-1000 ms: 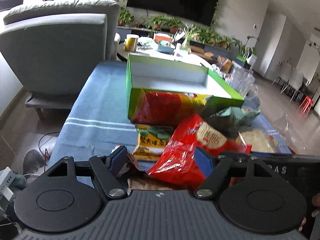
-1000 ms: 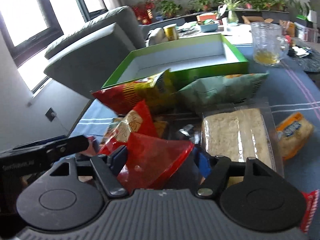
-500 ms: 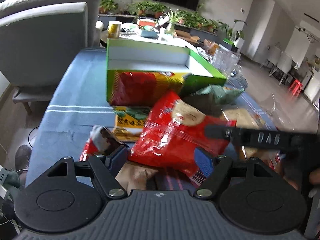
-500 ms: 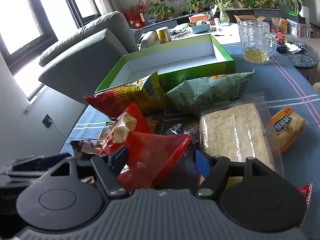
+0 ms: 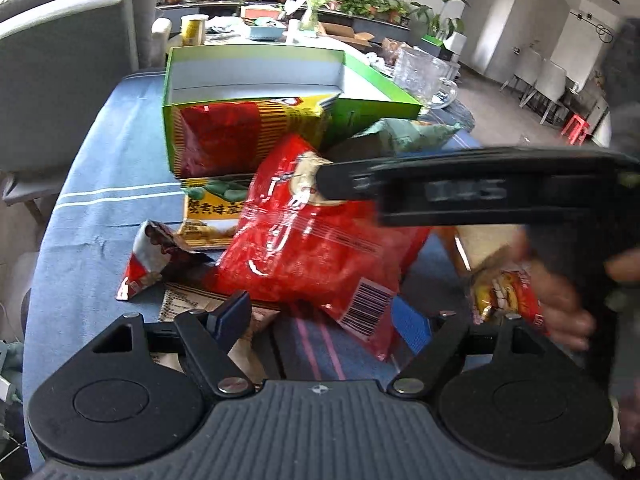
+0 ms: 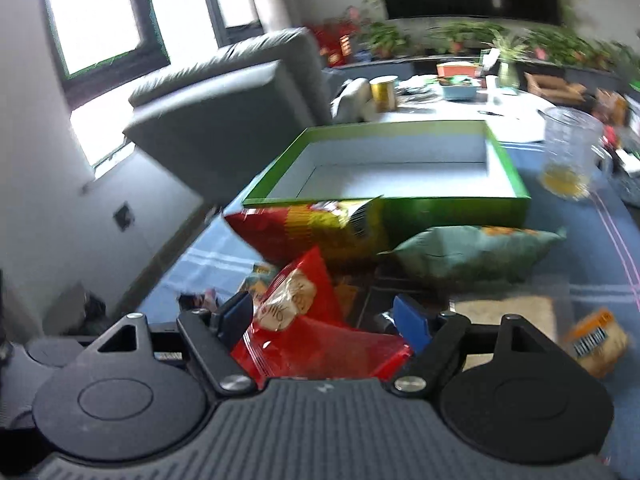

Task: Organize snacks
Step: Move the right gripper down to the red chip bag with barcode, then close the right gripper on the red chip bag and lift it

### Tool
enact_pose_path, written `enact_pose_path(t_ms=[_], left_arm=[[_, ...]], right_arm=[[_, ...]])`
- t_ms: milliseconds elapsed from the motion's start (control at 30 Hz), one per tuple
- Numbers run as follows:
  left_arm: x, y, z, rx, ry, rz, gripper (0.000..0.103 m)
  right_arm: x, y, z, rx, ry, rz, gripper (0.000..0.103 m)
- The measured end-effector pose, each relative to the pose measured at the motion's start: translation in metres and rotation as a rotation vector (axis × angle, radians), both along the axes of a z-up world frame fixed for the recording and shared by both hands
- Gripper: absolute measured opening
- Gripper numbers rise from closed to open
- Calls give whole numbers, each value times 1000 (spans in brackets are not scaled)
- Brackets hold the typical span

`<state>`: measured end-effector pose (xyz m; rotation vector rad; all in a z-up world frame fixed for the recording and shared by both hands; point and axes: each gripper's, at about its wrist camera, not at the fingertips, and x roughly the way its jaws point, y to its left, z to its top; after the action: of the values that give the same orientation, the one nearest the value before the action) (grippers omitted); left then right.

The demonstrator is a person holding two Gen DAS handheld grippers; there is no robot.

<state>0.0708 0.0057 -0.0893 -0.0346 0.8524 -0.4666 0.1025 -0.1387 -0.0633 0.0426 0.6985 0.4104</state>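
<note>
Red and crinkly, the snack bag (image 6: pixel 316 332) sits clamped in the right gripper (image 6: pixel 324 320), its long axis pointing ahead toward the green box (image 6: pixel 516 196), open and unobstructed beyond two leaning bags. The left gripper (image 5: pixel 320 316) is opening, its pads clear of the bag.

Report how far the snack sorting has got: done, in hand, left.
Done: nothing yet; the green box looks empty. In hand: the right claw has the red bag between its fingers, lifted off the table, though the pads' contact is unclear. The left claw is opening with nothing clearly between its fingers. Left: the striped bag, green bag, yellow pack and others on the cloth.
</note>
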Motion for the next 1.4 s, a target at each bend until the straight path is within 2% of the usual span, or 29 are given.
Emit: enact_pose_path(t_ms=[100, 200, 300, 400, 533, 633, 733, 800, 867, 1000, 1100, 1233, 1400], left_arm=[[2, -2, 0, -29, 25, -24, 75], [14, -4, -9, -32, 56, -5, 75], [29, -5, -19, -51, 105, 7, 85], [30, -12, -20, -15, 63, -28, 87], [27, -15, -22, -5, 20, -54, 87], [25, -13, -21, -7, 18, -63, 86], [27, -14, -20, -14, 27, -55, 86], [27, -15, -20, -15, 27, -46, 86], [27, -14, -21, -22, 20, -42, 86], [25, -19, -16, -28, -4, -55, 80], [14, -24, -3, -7, -78, -84, 80], [1, -29, 20, 15, -182, -106, 80], [-4, -32, 44, 59, -268, -107, 79]], right_arm=[[15, 4, -4, -28, 28, 52, 80], [24, 3, -10, -10, 106, 72, 80], [24, -8, -17, 65, 159, 45, 80], [25, -21, -20, 131, 201, 8, 80], [26, -28, -21, 170, 227, 11, 80], [28, -23, -18, 142, 232, 79, 80], [30, -11, -17, 73, 229, 171, 80], [37, -6, -23, 55, 240, 163, 80], [41, -8, -28, 103, 261, 139, 80], [33, -18, -25, 148, 236, 101, 79], [24, -27, -17, 185, 213, 90, 78], [9, -38, 6, 227, 138, 76, 78], [5, -45, 28, 309, 73, 60, 78]])
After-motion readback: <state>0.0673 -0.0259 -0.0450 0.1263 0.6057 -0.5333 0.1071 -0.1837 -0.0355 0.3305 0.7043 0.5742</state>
